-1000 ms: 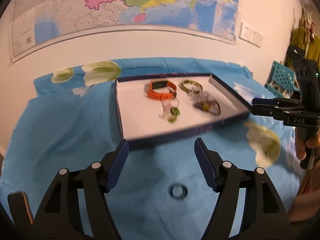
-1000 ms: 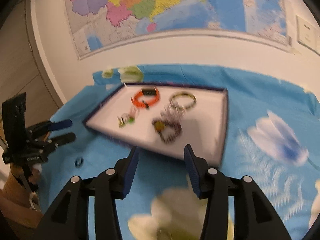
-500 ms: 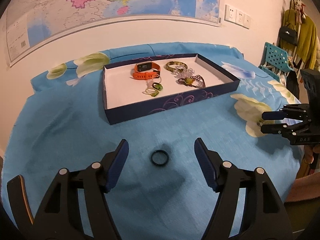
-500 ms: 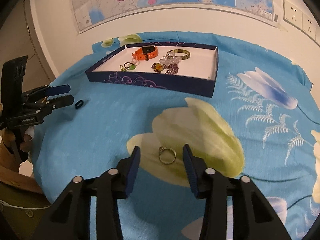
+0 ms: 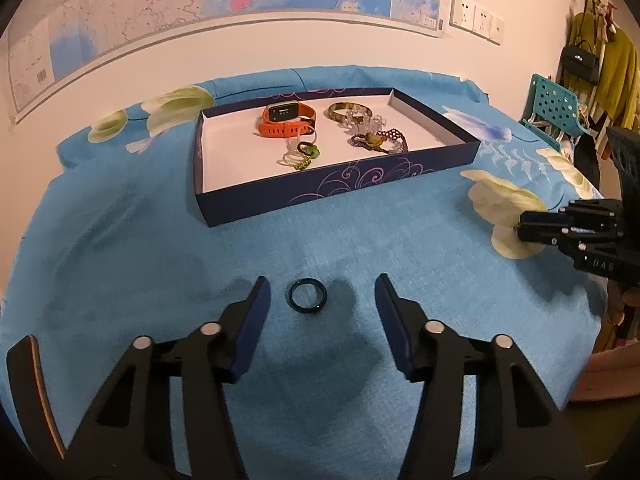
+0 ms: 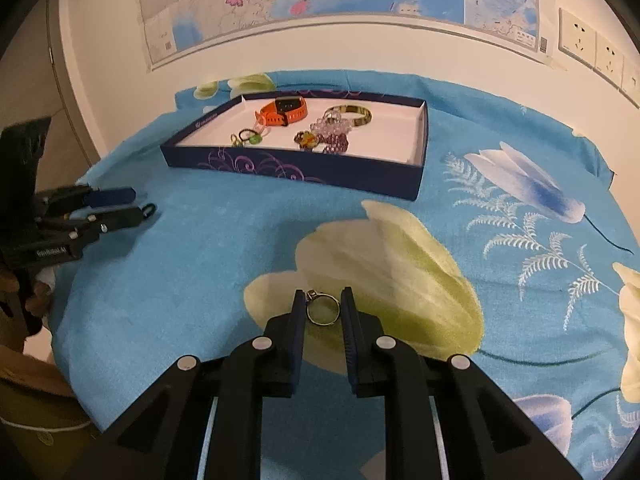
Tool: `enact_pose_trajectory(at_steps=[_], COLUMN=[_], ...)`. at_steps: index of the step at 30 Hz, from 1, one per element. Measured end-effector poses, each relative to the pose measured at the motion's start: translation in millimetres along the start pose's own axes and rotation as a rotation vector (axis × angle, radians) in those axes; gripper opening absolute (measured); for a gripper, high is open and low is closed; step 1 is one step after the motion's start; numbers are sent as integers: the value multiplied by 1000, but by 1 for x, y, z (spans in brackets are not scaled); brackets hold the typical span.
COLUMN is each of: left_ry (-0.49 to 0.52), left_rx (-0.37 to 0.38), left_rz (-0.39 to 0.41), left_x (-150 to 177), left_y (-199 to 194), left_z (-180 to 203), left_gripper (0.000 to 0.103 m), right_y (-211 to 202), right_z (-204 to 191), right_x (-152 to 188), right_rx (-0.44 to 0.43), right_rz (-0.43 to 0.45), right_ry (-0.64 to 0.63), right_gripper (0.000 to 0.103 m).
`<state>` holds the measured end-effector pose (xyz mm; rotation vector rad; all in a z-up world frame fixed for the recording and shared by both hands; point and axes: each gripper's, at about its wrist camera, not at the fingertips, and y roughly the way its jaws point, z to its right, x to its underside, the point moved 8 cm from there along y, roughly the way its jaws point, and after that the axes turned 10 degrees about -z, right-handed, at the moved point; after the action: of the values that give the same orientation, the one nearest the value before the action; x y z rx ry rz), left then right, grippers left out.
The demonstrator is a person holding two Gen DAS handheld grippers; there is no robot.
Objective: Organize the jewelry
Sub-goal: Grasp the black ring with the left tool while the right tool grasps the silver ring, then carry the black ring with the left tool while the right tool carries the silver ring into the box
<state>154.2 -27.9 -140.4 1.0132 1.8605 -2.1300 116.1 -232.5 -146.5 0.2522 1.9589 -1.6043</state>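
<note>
L gripper (image 5: 323, 302) is hovering low over the desk (image 5: 120, 240) w/ the dark ring (image 5: 307, 298) lying flat between its fingers, nearer the L one. Risk here: ring is thin & flat on soft cloth, so the closing pads could be skating over it or flicking it out sideways, esp. since it's off-centre. R side: silver ring (image 6: 322, 311) is sitting on the yellow flower print; same worry, plus its small setting could be twisting it out of the pinch when lifted. Box (image 5: 340, 192) w/ watch (image 5: 286, 120) & bracelets is waiting further back, well apart from both rings.

L gripper: abt half spread, jaws closing, pads not touching the ring yet. R gripper (image 6: 323, 308): nearly pressed together, closing, pads at the silver ring's sides, looking like contact
</note>
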Motion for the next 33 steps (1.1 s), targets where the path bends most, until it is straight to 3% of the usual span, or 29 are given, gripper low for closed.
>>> enact_pose_trajectory(at_steps=[11,17,33], left_ry=[-21,-7,-23], left_rx=[-27,-58,-12], left_rz=[-59,-55,12], left_x=[1,1,-17], left_y=[16,16,-1], left_z=[-4,-1,4], left_gripper=[23,23,23], right_y=[3,6,1], right_z=[-12,-20,-20], right_x=[-22,-31,-54], right_rx=[-62,-92,-134], right_rz=[35,45,93], right_ry=[-7,-18,-13], right_gripper=[16,16,16])
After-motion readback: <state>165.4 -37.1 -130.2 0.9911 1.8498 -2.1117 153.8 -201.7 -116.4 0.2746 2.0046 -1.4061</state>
